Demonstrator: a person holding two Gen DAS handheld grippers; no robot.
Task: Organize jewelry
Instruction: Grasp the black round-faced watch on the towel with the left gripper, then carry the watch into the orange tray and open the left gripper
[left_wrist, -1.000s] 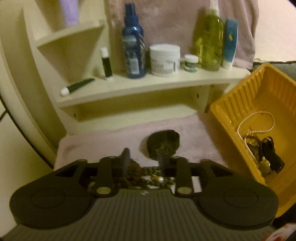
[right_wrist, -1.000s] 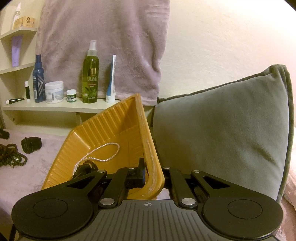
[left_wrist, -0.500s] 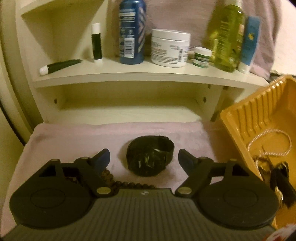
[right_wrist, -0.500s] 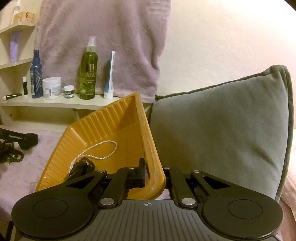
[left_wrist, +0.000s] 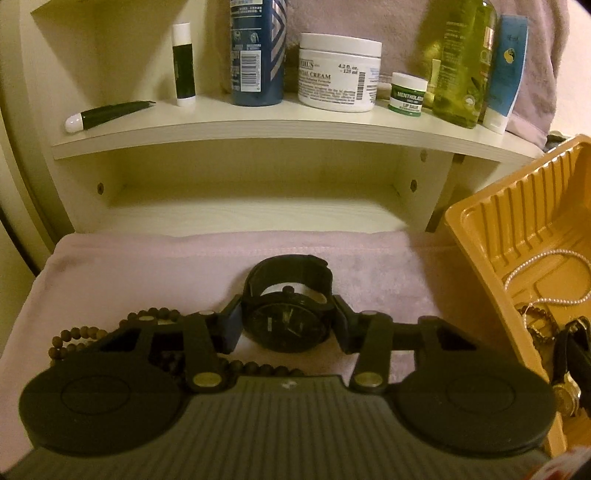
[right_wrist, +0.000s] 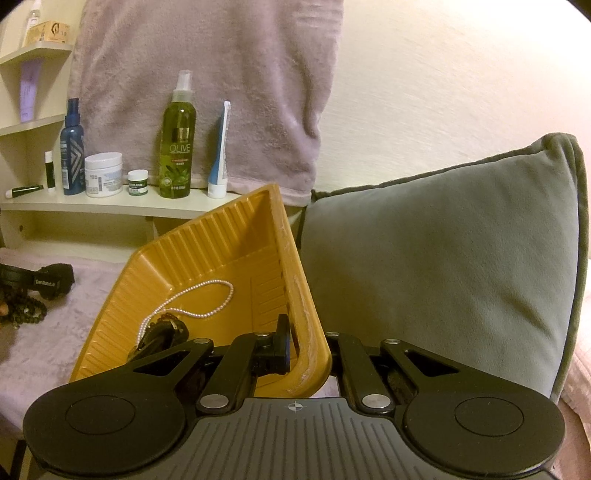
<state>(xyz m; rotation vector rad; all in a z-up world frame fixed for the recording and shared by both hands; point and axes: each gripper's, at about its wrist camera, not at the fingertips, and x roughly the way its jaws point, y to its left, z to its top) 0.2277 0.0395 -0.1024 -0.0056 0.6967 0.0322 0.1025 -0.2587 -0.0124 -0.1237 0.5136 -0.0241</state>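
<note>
- On the shelf (left_wrist: 258, 127) I can read "CREAM" and "4.2 oz. 125 ml" on the white jar (left_wrist: 339, 72), "MENTHOLATUM" and "LIP" on the small green pot (left_wrist: 407, 95), and "OLIVE" on the green spray bottle (right_wrist: 178, 147).
- My left gripper (left_wrist: 286, 325) has its fingers on both sides of the black wristwatch (left_wrist: 288, 306), touching or almost touching its case; I cannot tell if they press it.
- The watch lies on a pale pink towel (left_wrist: 147, 273), and the brown bead strand (left_wrist: 110, 332) is partly hidden under my tool.
- My right gripper (right_wrist: 306, 350) is clamped on the rim of the tilted yellow tray (right_wrist: 207, 251).
- The tray holds a pearl necklace (right_wrist: 199, 301); the other dark and gold pieces are hard to make out.
- A grey-green cushion (right_wrist: 443, 266) stands beside the tray.
</note>
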